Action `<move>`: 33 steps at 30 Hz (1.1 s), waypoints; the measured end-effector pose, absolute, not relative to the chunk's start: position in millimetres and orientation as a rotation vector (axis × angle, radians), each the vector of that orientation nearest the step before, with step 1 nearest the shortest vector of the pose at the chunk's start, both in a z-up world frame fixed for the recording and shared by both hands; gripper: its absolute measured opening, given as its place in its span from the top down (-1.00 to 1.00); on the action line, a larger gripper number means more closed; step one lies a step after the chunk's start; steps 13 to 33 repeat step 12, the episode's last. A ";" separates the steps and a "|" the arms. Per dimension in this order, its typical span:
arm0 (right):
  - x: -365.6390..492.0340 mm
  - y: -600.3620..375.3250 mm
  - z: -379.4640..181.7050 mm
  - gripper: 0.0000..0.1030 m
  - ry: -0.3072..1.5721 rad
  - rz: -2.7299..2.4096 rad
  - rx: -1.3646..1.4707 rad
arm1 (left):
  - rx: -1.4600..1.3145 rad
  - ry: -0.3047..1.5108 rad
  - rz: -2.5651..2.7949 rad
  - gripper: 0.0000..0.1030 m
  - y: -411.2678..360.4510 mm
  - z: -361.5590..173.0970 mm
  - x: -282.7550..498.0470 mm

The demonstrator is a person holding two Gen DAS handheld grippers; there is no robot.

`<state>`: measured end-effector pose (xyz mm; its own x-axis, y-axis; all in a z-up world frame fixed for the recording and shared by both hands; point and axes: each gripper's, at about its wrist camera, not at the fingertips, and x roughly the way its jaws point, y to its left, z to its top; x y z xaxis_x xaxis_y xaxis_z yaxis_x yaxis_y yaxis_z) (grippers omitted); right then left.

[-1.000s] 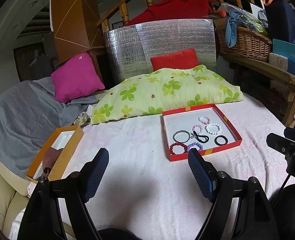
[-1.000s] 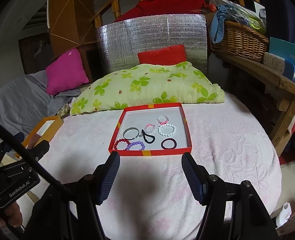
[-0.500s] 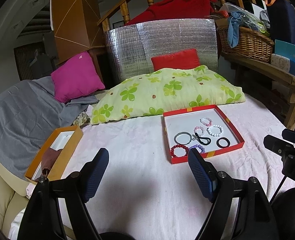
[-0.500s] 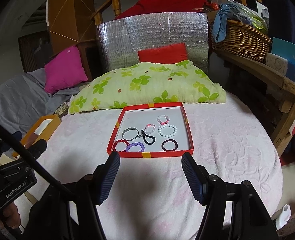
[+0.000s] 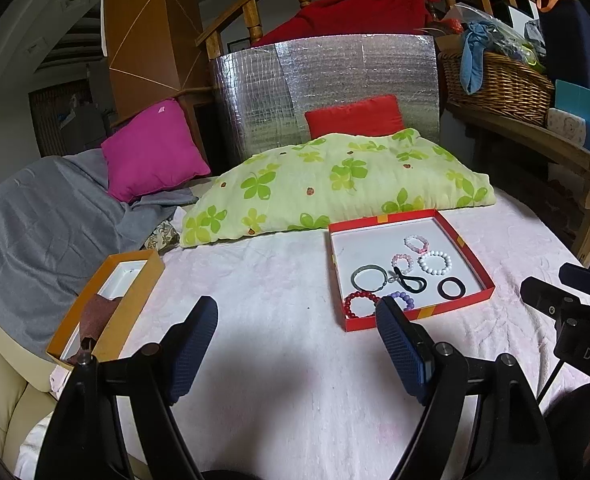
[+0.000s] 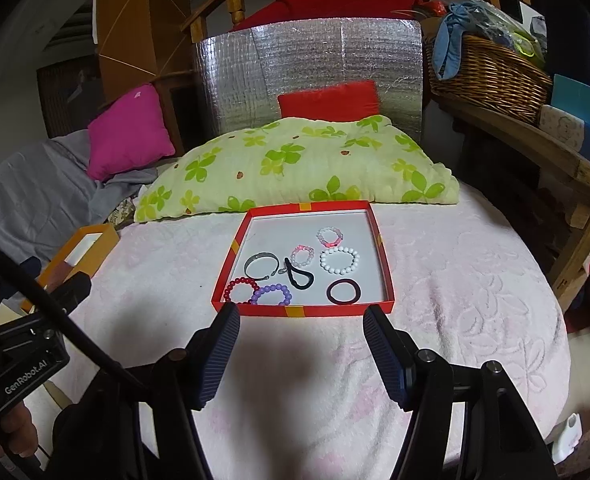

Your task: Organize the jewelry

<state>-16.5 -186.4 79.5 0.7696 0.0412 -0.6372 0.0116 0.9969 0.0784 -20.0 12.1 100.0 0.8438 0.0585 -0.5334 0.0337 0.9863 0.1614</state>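
Note:
A shallow red box (image 6: 303, 311) (image 5: 419, 314) lies on the pink-covered bed and holds several bracelets and hair ties: a white bead bracelet (image 6: 339, 261), a dark hair tie (image 6: 344, 292), a purple bead bracelet (image 6: 271, 294), a red bead bracelet (image 6: 241, 289) and a grey bangle (image 6: 259, 264). My right gripper (image 6: 301, 322) hovers open just before the box's near wall, nothing between its fingers. Left of the box, my left gripper (image 5: 295, 320) stands open and empty above bare bedcover. An orange box (image 5: 107, 300) sits at the bed's left edge.
A green clover-print pillow (image 6: 295, 168) lies right behind the red box. A pink cushion (image 5: 151, 148) and grey blanket (image 5: 35, 220) are at the left. A wooden shelf with a wicker basket (image 6: 491, 76) runs along the right. The bed drops off at the right.
The right gripper has crept forward and slightly down toward the red box, which now looks larger and nearer. The left gripper has barely moved. Both stay open.

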 end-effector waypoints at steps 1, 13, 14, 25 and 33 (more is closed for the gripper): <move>-15.9 -186.1 79.2 -0.32 0.693 0.016 0.079 | 0.168 0.567 0.013 -0.59 11.6 99.8 -19.4; -0.7 -211.5 68.5 -0.32 0.688 0.004 0.127 | 0.089 0.608 0.014 -0.59 18.5 76.1 7.3; -0.7 -211.5 68.5 -0.32 0.688 0.004 0.127 | 0.089 0.608 0.014 -0.59 18.5 76.1 7.3; -0.7 -211.5 68.5 -0.32 0.688 0.004 0.127 | 0.089 0.608 0.014 -0.59 18.5 76.1 7.3; -0.7 -211.5 68.5 -0.32 0.688 0.004 0.127 | 0.089 0.608 0.014 -0.59 18.5 76.1 7.3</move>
